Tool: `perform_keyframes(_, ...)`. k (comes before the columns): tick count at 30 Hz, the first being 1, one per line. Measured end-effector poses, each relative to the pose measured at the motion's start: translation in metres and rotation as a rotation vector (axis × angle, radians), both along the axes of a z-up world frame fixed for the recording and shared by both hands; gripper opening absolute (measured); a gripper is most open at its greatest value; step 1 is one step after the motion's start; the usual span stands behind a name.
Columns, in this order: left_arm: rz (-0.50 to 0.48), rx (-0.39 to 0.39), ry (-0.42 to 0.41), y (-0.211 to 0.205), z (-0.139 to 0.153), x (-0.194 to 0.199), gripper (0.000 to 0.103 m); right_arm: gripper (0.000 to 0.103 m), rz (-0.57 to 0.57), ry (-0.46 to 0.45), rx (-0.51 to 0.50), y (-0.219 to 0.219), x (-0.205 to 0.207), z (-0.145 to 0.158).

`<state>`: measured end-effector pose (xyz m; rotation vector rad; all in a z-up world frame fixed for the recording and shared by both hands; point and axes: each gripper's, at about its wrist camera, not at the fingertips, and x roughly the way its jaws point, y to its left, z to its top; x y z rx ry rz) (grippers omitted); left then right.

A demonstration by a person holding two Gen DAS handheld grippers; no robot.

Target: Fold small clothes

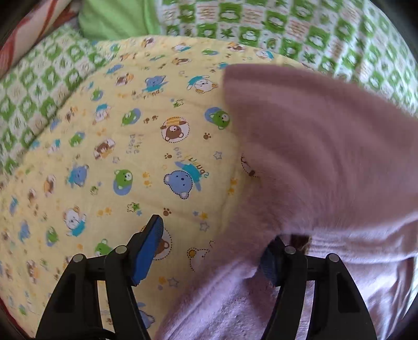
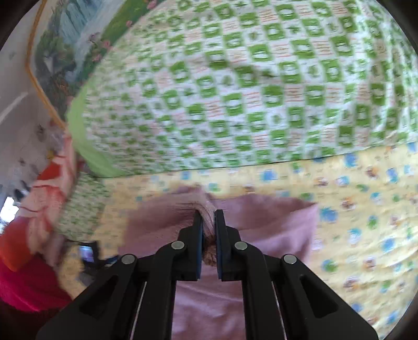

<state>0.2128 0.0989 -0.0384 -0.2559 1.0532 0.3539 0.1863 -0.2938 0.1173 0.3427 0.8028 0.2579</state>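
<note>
The left gripper (image 1: pixel 211 243) is spread wide above the yellow bear-print quilt (image 1: pixel 117 157), with free quilt on its left side. The soft lilac garment (image 1: pixel 326 157) covers its right finger. The right gripper (image 2: pixel 208 222) pinches a ribbed fold of this garment (image 2: pixel 261 222), near the green checked blanket (image 2: pixel 235 91).

The left gripper (image 1: pixel 211 240) has its jaws spread wide, the blue pad of one finger (image 1: pixel 149 251) showing clear over a yellow quilt (image 1: pixel 117 162) printed with little bears. The other finger sits half hidden under a soft pink garment (image 1: pixel 326 146), whose fabric drapes over it. A blurred flap of that garment rises across the right side. Behind the quilt lies a green-and-white checked blanket (image 1: pixel 300 28), with a plain green pillow (image 1: pixel 115 18) beside it.
</note>
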Motion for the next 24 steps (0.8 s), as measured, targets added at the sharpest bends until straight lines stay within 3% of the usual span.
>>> perform_keyframes(3, 0.008, -0.017, 0.0, 0.003, -0.001, 0.002, 0.066, 0.009, -0.057, 0.151, 0.034, -0.026, 0.012, -0.051)
perform_keyframes(7, 0.053, -0.081, -0.022, 0.014, 0.006, -0.004, 0.065, 0.009, -0.079, 0.296, 0.061, -0.029, 0.007, -0.111)
perform_keyframes(12, -0.034, 0.047, -0.013, -0.005, 0.009, -0.007, 0.066, 0.009, -0.042, 0.318, 0.115, -0.012, -0.004, -0.124)
perform_keyframes(18, -0.088, 0.1, -0.015, -0.015, 0.008, 0.002, 0.066, 0.009, -0.017, 0.305, 0.074, 0.003, 0.002, -0.121)
perform_keyframes(20, -0.116, 0.125, -0.008, -0.019, 0.008, 0.006, 0.057, 0.009, -0.015, 0.305, 0.068, 0.002, 0.003, -0.122)
perform_keyframes(22, -0.142, 0.055, -0.012, -0.011, 0.006, 0.011, 0.02, 0.009, -0.012, 0.309, 0.062, 0.002, 0.003, -0.123)
perform_keyframes(24, -0.092, -0.081, -0.049, 0.006, 0.008, 0.007, 0.017, 0.009, -0.007, 0.311, 0.047, 0.004, 0.003, -0.12)
